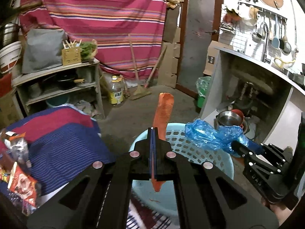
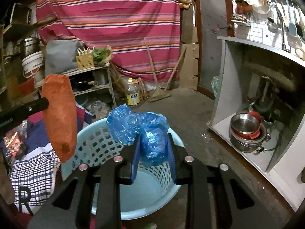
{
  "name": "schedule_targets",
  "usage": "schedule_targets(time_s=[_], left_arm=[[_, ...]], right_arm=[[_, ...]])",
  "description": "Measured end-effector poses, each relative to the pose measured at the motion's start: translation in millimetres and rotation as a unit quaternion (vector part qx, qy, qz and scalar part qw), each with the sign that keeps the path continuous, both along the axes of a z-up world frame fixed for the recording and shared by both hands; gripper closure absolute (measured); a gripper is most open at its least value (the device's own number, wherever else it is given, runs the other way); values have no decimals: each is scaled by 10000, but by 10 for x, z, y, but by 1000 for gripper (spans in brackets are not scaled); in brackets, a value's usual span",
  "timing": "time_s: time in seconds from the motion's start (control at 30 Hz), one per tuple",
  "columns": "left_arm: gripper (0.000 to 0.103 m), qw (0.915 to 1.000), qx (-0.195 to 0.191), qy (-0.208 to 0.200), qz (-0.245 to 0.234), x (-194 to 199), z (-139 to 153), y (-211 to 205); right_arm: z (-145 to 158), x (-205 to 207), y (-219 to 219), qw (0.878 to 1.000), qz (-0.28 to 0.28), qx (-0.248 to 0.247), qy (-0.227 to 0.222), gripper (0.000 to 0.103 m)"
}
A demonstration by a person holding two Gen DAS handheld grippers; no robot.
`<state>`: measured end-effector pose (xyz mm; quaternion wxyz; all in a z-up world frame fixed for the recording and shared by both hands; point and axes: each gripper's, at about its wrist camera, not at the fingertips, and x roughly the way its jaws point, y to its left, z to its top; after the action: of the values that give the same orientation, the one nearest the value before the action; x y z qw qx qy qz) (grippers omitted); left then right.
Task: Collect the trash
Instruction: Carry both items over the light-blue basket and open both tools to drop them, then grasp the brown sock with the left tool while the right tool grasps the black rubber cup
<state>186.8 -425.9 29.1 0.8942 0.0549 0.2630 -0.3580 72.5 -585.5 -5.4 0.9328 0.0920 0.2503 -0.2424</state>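
My left gripper (image 1: 153,131) is shut on a flat orange wrapper (image 1: 163,112), held upright over the light blue perforated basket (image 1: 200,152). The wrapper also shows in the right wrist view (image 2: 59,114), left of the basket (image 2: 91,148). My right gripper (image 2: 153,143) holds a crumpled blue plastic bag (image 2: 141,129) between its fingers above the basket; the jaws stand partly apart around the bag. The bag and right gripper show in the left wrist view (image 1: 211,135) at the basket's right rim.
Snack wrappers (image 1: 21,183) lie on a striped blue and red cloth (image 1: 63,139) at left. A shelf (image 1: 57,87), an oil bottle (image 1: 115,93), brooms and a green bin (image 1: 202,97) stand behind. A cabinet with steel bowls (image 2: 246,129) is at right.
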Motion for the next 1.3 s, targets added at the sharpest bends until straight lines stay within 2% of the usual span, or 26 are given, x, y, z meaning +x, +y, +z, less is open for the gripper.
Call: schedule_targets(time_s=[0.23, 0.3, 0.33, 0.37, 0.4, 0.53, 0.67, 0.83, 0.93, 1.0, 1.07, 1.3], left_arm=[[103, 9998, -4, 208, -72, 82, -132, -140], [95, 9997, 24, 247, -47, 99, -157, -123], [80, 9997, 31, 249, -10, 107, -162, -111], [60, 9997, 30, 223, 73, 114, -164, -81], [54, 9997, 16, 180, 139, 109, -160, -53], [50, 9995, 38, 90, 286, 115, -128, 89], [25, 9982, 17, -124, 589, 102, -67, 320], [14, 9956, 31, -254, 898, 75, -2, 645], [11, 9944, 57, -336, 999, 41, 43, 796], [9, 9933, 92, -419, 1072, 11, 70, 890], [6, 9925, 67, -464, 1131, -8, 89, 1008], [6, 9884, 78, -437, 1452, -60, 99, 1484]], right_arm=[[-45, -10, -49, 10000, -55, 21, 43, 76], [-52, 5, -42, 10000, -52, 23, 57, 76], [-54, 9, -30, 10000, -46, 22, 63, 76], [-55, 12, -35, 10000, -40, 27, 62, 76], [-54, 22, -16, 10000, -28, 34, 63, 76], [-48, 68, 10, 10000, 20, 31, 87, 76], [-87, 151, 80, 9998, 100, 72, 179, 75], [-132, 282, 181, 9995, 147, 135, 246, 72], [-167, 369, 246, 9994, 133, 108, 304, 55], [-198, 409, 284, 9993, 115, 86, 354, 37], [-237, 439, 329, 9990, 92, 62, 438, 34], [-199, 394, 552, 9990, 99, 21, 428, 20]])
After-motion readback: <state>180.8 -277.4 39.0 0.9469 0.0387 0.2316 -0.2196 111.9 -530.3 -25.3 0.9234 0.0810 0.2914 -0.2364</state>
